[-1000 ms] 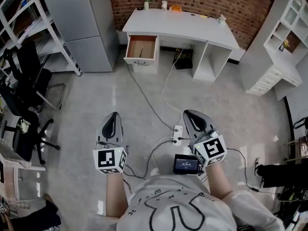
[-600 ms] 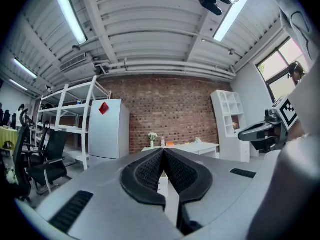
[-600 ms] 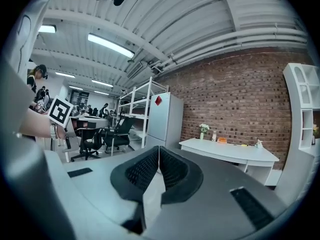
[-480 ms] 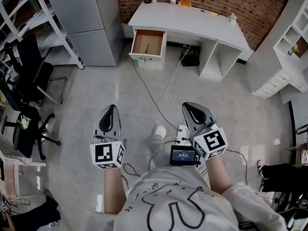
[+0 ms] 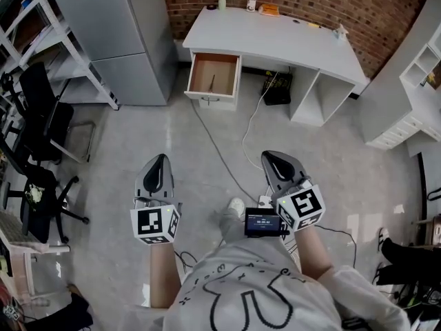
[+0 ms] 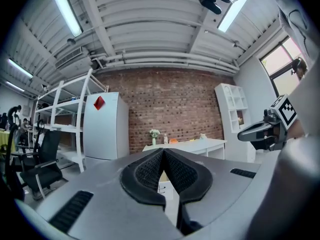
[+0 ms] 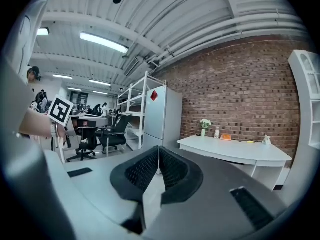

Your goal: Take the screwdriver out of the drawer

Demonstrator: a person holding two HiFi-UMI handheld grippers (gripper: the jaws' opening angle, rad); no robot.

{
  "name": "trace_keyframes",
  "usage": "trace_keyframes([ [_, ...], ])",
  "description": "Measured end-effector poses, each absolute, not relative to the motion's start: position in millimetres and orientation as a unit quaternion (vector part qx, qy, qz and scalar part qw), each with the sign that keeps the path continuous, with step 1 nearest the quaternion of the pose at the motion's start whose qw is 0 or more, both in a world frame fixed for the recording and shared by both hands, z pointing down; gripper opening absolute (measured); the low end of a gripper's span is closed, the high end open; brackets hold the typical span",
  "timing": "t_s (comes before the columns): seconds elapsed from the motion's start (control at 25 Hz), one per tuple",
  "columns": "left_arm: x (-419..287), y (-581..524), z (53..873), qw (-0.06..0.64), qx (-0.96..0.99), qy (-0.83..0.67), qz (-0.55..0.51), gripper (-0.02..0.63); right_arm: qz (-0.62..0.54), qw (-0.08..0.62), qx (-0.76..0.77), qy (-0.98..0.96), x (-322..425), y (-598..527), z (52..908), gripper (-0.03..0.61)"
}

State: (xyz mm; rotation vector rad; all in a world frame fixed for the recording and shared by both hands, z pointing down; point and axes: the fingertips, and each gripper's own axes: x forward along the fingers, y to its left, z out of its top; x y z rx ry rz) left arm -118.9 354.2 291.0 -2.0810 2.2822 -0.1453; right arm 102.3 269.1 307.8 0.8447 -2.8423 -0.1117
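Observation:
The white desk (image 5: 275, 36) stands against the brick wall, far ahead of me. Its left drawer (image 5: 219, 99) is pulled open, and a thin dark screwdriver (image 5: 211, 83) lies on the wooden bottom. My left gripper (image 5: 160, 158) and right gripper (image 5: 271, 156) are held level in front of me over the floor, well short of the drawer. In the left gripper view the left gripper (image 6: 163, 150) has its pads pressed together with nothing between them. The right gripper (image 7: 159, 148) shows the same in its own view. The desk (image 7: 235, 151) appears beyond the right jaws.
A grey cabinet (image 5: 131, 40) stands left of the desk, with white racks (image 5: 41, 26) and black office chairs (image 5: 38, 116) further left. Cables (image 5: 220, 150) and a power strip (image 5: 264, 200) lie on the floor between me and the desk. White shelving (image 5: 413, 102) lines the right.
I have walked forward toward the desk: the power strip and cables have slid back under me. Both grippers have travelled along, still shut and side by side.

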Motion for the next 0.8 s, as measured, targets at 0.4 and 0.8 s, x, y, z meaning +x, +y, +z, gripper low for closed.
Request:
trace_keyframes([
  [0.4,-162.1,220.2,286.0,0.02,-0.677,0.734,-0.047,0.008,-0.026,0.092,0.306,-0.947,69.2,130.3,305.1,0.021],
  [0.8,-164.6,123.1,295.0,0.012,-0.688,0.724,-0.041,0.008,-0.027,0.095,0.331,-0.939,77.6,39.3,306.3,0.021],
])
